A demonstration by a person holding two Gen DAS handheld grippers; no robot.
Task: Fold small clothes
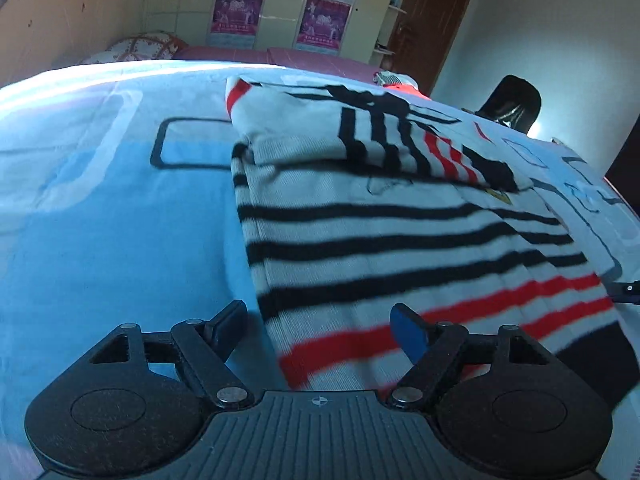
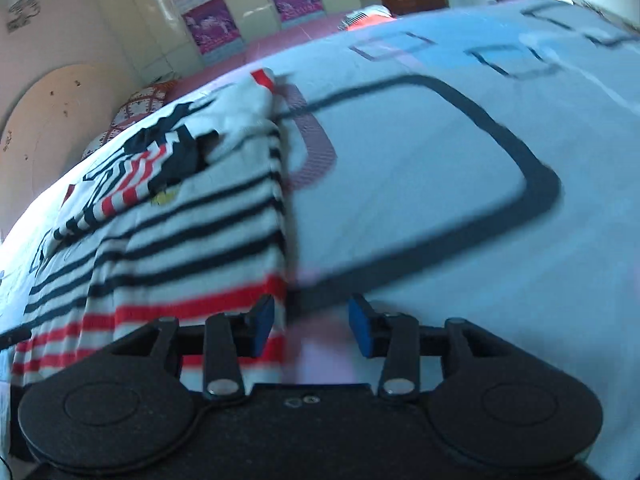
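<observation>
Left gripper is spread wide with nothing in it, hanging over the near hem of the striped sweater. Right gripper is also apart and empty, straddling the sweater's side edge. Sweater lies flat on the light blue bedsheet, sleeves folded across its chest, pillow at the headboard end.

I am over a bed spread with a pale blue sheet printed with rounded dark rectangles. Beyond it stand glossy cream wardrobes bearing pink posters. A brown wooden door is beside them, next to a white wall. A patterned pillow lies by the curved headboard.
</observation>
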